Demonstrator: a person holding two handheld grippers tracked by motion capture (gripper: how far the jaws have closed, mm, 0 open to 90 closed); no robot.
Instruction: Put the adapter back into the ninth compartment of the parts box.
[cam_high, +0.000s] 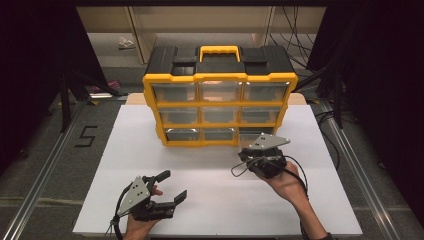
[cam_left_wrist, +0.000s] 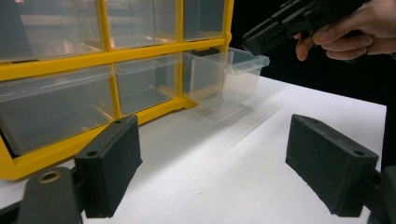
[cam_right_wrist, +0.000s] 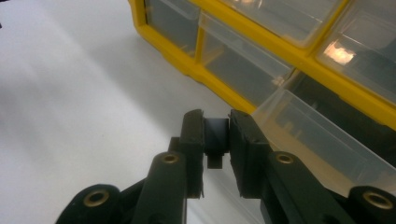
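A yellow and black drawer cabinet (cam_high: 220, 77) stands at the back of the white table top (cam_high: 210, 200). Its bottom right clear drawer (cam_left_wrist: 229, 74) is pulled out. My right gripper (cam_right_wrist: 217, 128) hovers just in front of that drawer (cam_right_wrist: 317, 140), shut on a small black piece (cam_right_wrist: 217, 135) pinched between its pads. In the high view the right gripper (cam_high: 250, 156) sits by the cabinet's lower right corner. My left gripper (cam_high: 172, 186) rests low near the table's front edge, open, with nothing between its jaws (cam_left_wrist: 219, 163).
The other clear drawers (cam_high: 175, 92) are pushed in. A metal rail (cam_high: 45, 165) runs along the table's left side, with a "5" marked on the floor (cam_high: 86, 136). Cables (cam_high: 300, 60) lie behind the cabinet at the right.
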